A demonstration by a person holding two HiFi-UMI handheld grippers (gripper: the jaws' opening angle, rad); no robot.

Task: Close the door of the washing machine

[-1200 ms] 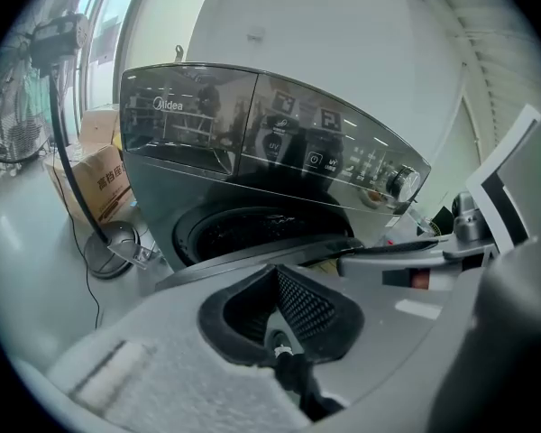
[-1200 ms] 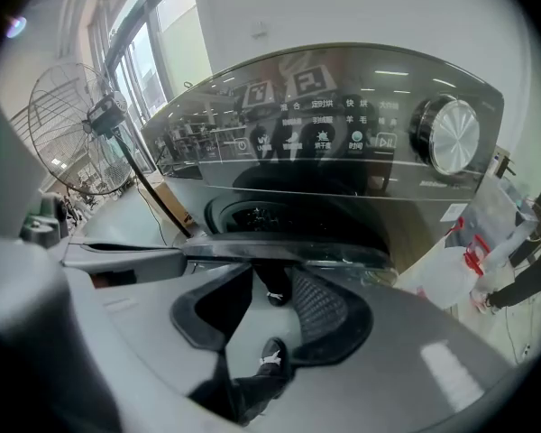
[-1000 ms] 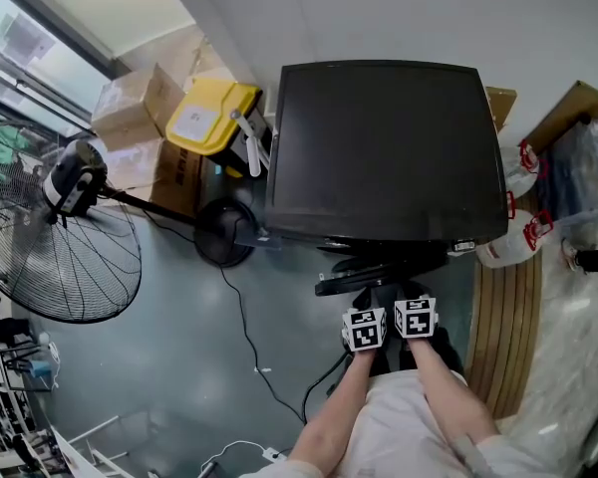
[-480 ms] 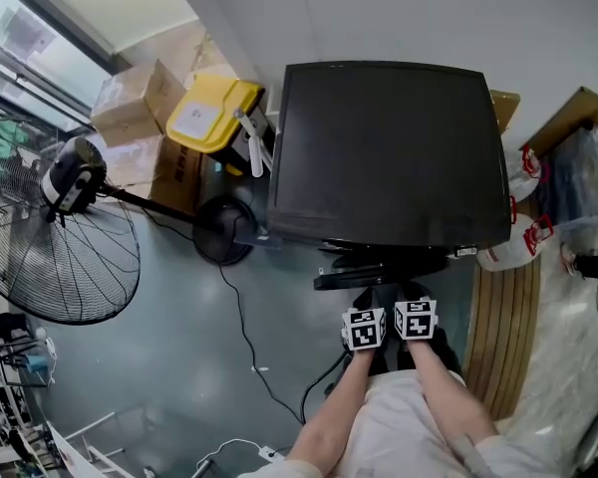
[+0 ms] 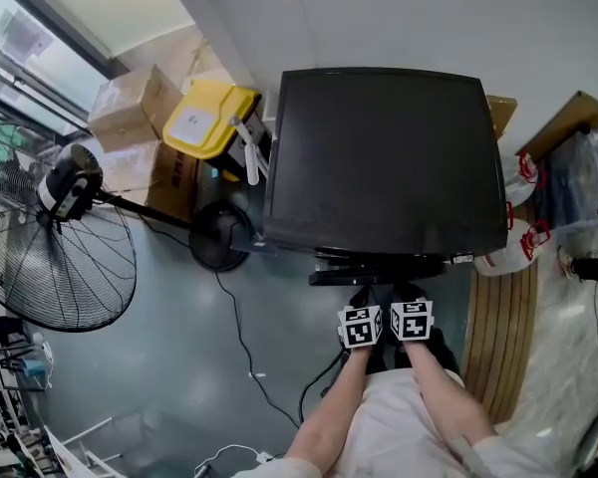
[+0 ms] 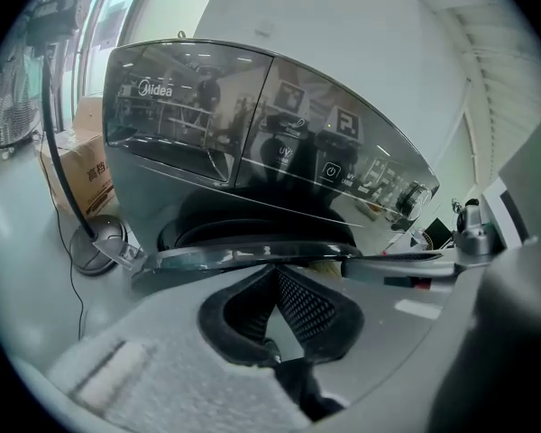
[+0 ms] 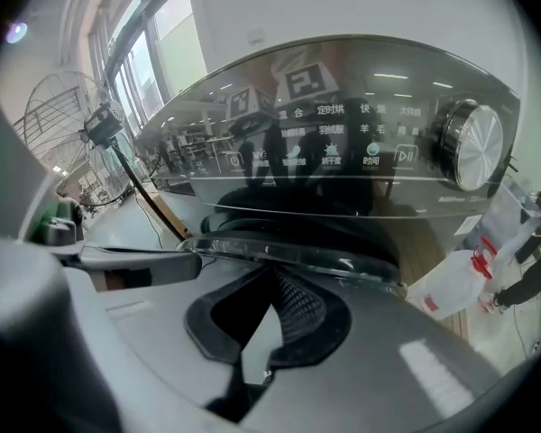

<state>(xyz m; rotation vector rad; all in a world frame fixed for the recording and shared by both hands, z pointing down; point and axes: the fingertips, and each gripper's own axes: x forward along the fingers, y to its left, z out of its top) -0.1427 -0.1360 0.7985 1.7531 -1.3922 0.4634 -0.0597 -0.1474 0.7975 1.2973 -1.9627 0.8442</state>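
Obs.: black, glossy front-loading washing machine stands against the white wall. Its round glass door with a dark rim is the task's thing. It sits at the machine's front, low under the control panel, ajar and near closure; both gripper views see it edge-on.

Left claw: pads pressed together at the tips, nothing between them. The tips sit just at the door's rim; contact is likely but cannot be confirmed.

Right claw: the same, pads closed on nothing, tips at the rim.

Placement: in the head view the two grippers are side by side, close together, centred in front of the door. Judgement: the claws are held shut to act as blunt pushers, not pinchers, and pairing them spreads the force across the door's face so it swings squarely.

Status: door not yet latched, since a dark gap shows behind the rim. The next push needs to be firm enough to seat the catch.
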